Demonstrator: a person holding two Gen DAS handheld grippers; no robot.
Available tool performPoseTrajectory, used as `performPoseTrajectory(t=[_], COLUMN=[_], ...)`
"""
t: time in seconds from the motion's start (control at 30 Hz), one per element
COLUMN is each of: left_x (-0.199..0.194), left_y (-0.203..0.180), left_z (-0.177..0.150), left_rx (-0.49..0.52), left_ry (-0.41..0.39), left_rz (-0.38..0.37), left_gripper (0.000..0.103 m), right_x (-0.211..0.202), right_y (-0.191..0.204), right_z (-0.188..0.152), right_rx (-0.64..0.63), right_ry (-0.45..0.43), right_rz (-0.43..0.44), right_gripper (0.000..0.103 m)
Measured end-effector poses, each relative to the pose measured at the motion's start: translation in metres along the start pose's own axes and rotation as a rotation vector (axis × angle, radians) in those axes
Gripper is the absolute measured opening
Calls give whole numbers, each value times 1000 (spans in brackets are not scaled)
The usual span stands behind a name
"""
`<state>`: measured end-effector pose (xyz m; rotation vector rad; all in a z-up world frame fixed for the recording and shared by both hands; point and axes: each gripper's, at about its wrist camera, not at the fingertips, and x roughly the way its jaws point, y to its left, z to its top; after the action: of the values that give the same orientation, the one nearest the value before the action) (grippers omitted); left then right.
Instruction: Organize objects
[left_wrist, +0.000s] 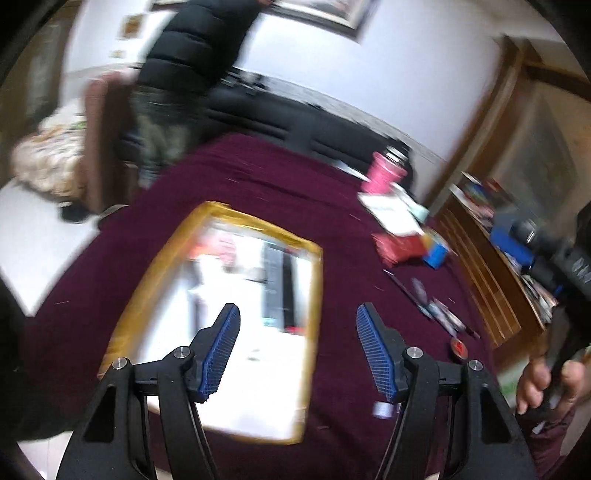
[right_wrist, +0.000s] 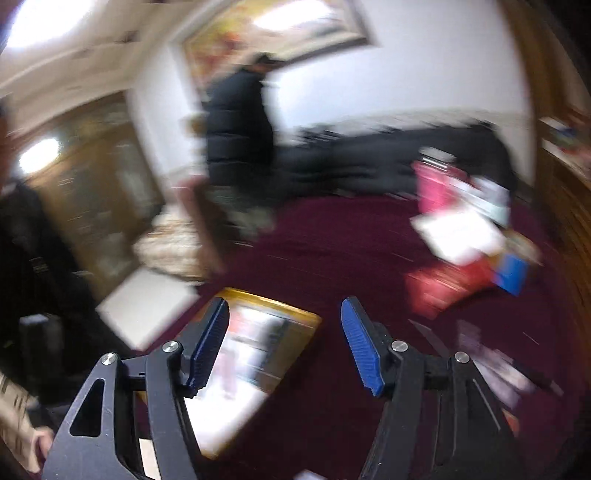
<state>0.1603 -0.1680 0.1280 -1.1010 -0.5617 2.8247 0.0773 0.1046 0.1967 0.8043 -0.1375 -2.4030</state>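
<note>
A yellow-rimmed box (left_wrist: 218, 225) with white and dark items inside lies on the maroon tablecloth (left_wrist: 258, 177). My left gripper (left_wrist: 297, 314) hovers over the box's near right part, open, with nothing between its blue pads. In the right wrist view my right gripper (right_wrist: 284, 310) is open and empty above the same box (right_wrist: 295, 314), which is blurred. Pens and small items (left_wrist: 439, 310) lie to the right on the cloth. A pile with a pink cup (left_wrist: 384, 173), white papers (left_wrist: 391, 214), a red packet (left_wrist: 399, 247) and a blue box (left_wrist: 437, 254) sits at the far right.
A person in a black puffer jacket (left_wrist: 192, 51) stands beyond the table by a dark sofa (left_wrist: 295, 125). A wooden shelf (left_wrist: 491, 266) with books runs along the right side. A hand (left_wrist: 543, 384) holds the other gripper at the right edge.
</note>
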Motion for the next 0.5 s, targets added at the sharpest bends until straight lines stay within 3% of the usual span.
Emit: performPoseTrajectory(t=[0.17, 0.27, 0.33, 0.5], left_x=[57, 83, 93, 99], left_y=[-59, -84, -92, -91], left_z=[0, -5, -9, -7], left_rx=[78, 93, 101, 94], left_ry=[130, 214, 250, 257], left_rz=[-132, -190, -197, -142], left_gripper=[60, 60, 60, 60], right_x=[-50, -60, -46, 41], right_y=[-111, -145, -160, -165], right_z=[-20, -24, -30, -45], right_rx=[160, 177, 191, 212], right_ry=[26, 54, 96, 273], right_rz=[-272, -351, -349, -161], right_gripper=[63, 63, 63, 63])
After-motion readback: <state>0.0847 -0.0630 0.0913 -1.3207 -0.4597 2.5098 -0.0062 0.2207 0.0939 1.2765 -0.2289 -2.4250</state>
